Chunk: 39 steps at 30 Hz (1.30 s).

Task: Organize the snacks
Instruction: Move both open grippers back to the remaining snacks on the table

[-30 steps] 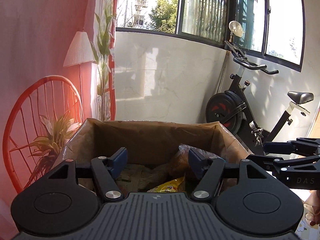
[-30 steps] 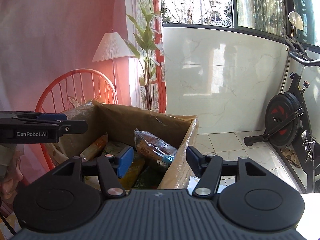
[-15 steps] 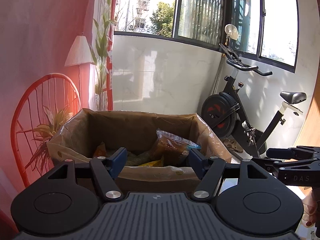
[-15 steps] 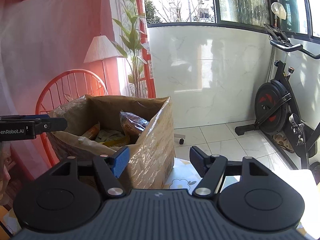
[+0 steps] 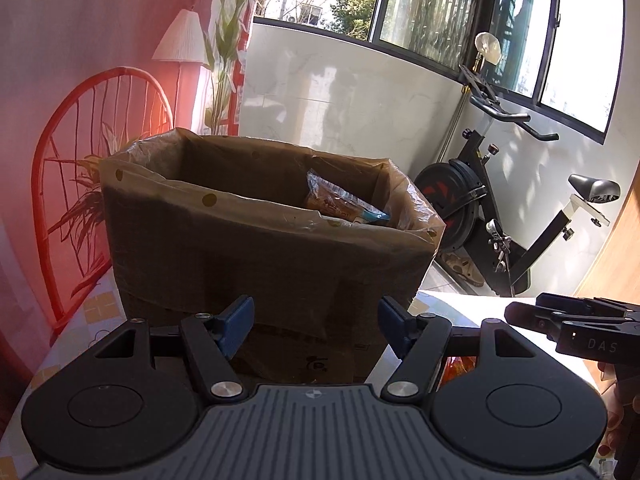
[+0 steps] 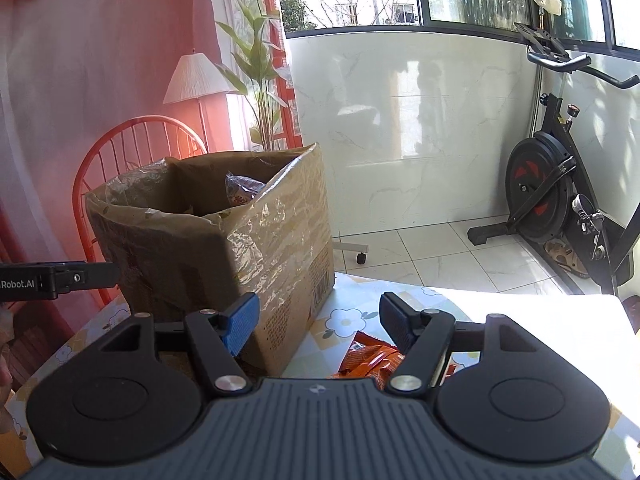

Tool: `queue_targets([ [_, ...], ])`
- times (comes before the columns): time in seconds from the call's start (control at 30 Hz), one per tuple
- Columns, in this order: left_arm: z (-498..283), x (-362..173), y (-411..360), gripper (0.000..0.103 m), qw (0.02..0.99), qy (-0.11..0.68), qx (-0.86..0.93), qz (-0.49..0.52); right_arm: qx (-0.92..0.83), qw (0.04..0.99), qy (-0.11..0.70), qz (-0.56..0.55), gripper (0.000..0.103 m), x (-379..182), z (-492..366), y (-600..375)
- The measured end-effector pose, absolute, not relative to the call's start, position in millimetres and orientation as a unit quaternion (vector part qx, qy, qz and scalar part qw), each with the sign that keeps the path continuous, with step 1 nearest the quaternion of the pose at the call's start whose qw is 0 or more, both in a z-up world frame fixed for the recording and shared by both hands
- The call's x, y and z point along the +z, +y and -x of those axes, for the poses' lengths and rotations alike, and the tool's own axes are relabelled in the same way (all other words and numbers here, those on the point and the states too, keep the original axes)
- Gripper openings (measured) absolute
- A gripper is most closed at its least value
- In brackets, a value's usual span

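- Cardboard box [image 5: 256, 248] stood on the table [image 6: 520, 320], lined with a clear plastic bag folded over its rim; open at the top.
- One snack packet [image 5: 340, 202] in clear wrapping stuck up inside the box, near its right wall in the left wrist view; the same packet showed above the rim in the right wrist view [image 6: 244, 190].
- Orange snack packets [image 6: 370, 358] lay on the table just beside the box's right corner, partly hidden behind the right tool's body. A sliver of orange also showed in the left wrist view [image 5: 456, 368].
- Left tool [image 5: 316, 320] faced the near wall of the box, blue pads apart, nothing between them.
- Right tool [image 6: 318, 322] stood in front of the box's right corner, pads apart and empty; its jaws had just been opening. The orange packets lay below and behind its right finger; contact could not be told.
- Each tool appeared at the edge of the other's view, side by side, apart.
- Table carried a cloth with a flower print.
- Behind the box: a red wire chair [image 5: 80, 168], a white-shaded lamp [image 6: 198, 80], a tall green plant [image 6: 256, 60].
- Off to the right on the tiled floor: an exercise bike [image 5: 512, 216] against a white marble wall under the windows.
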<state>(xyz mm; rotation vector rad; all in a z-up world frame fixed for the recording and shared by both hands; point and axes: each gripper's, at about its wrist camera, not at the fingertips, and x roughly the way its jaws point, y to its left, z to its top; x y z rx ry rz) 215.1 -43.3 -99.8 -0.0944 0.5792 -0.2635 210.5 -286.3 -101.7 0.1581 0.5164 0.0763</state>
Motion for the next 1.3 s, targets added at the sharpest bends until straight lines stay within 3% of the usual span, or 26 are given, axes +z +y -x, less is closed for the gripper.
queue_targets([
  [0.6, -197, -165, -48, 0.07, 0.931, 0.341, -0.112, 0.061, 0.023, 0.956, 0.279, -0.081, 0.07, -164, -187, -299],
  [0.97, -201, -196, -70, 0.069, 0.91, 0.388, -0.146, 0.02, -0.01, 0.94, 0.304, -0.156, 0.069, -197, -173, -332],
  [1.3, -231, -155, -32, 0.066, 0.917, 0.376, -0.129, 0.008, -0.01, 0.936, 0.308, -0.169, 0.069, -189, -179, -329],
])
